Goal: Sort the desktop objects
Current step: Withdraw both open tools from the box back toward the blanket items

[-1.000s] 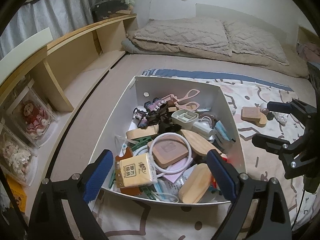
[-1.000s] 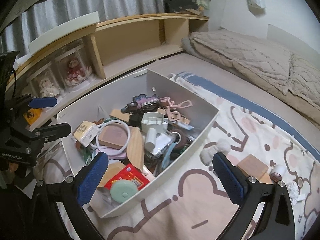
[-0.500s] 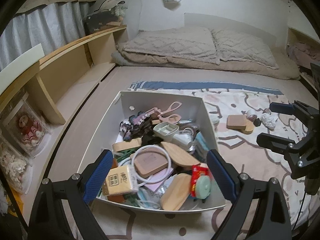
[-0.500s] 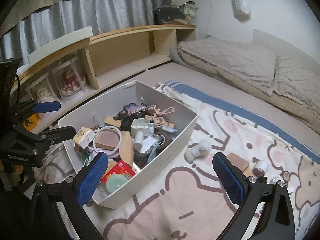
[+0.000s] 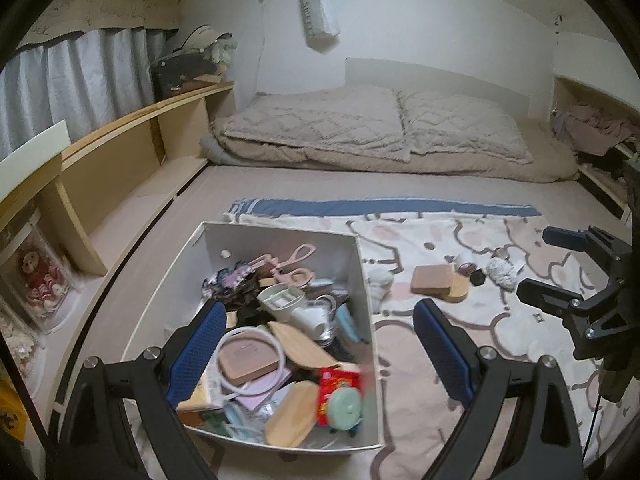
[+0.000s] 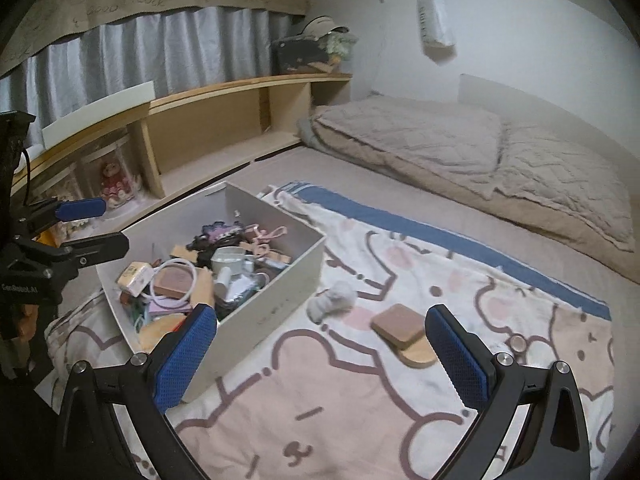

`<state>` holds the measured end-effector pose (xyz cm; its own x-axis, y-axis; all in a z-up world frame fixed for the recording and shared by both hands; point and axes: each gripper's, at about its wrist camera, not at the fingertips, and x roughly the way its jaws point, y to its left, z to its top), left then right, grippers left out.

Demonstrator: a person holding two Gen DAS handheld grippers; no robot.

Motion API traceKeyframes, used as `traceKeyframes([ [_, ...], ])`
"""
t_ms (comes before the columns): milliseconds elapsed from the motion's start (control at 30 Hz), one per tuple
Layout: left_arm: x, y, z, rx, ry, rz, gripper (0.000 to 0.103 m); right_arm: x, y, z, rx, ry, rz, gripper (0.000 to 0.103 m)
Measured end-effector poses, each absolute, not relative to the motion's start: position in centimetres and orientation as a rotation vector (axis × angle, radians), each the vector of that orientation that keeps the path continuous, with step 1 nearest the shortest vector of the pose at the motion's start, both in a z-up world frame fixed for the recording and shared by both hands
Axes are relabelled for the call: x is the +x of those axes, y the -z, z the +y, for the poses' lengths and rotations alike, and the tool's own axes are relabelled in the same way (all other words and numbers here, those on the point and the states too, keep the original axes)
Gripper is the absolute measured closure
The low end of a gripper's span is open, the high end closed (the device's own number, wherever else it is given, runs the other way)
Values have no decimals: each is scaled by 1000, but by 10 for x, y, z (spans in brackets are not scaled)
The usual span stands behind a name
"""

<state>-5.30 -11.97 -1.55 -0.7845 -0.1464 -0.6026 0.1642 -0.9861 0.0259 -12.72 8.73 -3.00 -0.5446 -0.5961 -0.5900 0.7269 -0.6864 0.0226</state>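
Observation:
A white box [image 5: 366,296] [image 6: 276,300] crammed with small objects sits on a patterned blanket [image 6: 360,400]. Inside I see pink scissors [image 5: 292,266], a white cable ring [image 5: 250,360], wooden pieces and a red packet [image 5: 338,382]. Right of the box lie a brown square block [image 5: 432,278] [image 6: 396,322], a wooden disc [image 6: 418,354], a grey fuzzy thing [image 6: 334,300] and small jars [image 5: 466,262]. My left gripper [image 5: 316,356] [image 6: 84,226] hangs open above the box's near end. My right gripper [image 6: 320,360] [image 5: 554,268] is open over the blanket, holding nothing.
A wooden shelf unit [image 5: 120,160] runs along the left, with dolls in clear cases [image 5: 36,276]. Beige bedding and pillows [image 5: 380,132] lie at the far end. Grey curtains [image 6: 160,60] hang behind the shelf. A second fuzzy lump [image 5: 500,272] lies at the right.
Both grippers have pulled back and up from the box, so it looks smaller and more of the room shows. Both stay open and empty.

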Motion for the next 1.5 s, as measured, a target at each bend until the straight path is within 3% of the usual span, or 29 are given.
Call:
traceKeyframes([
  [533, -72, -3, -59, 843, 2952, 20, 8, -147, 6, 174, 683, 2389, 212, 0],
  [933, -121, -20, -10, 855, 3058, -16, 8, -167, -5, 213, 688, 2450, 261, 0],
  [1167, -162, -2, 15, 883, 3116, 114, 8, -185, 6, 237, 701, 2488, 259, 0],
  [1500, -207, 44, 39, 927, 3135, 121, 8, -212, 47, 254, 745, 2482, 261, 0],
])
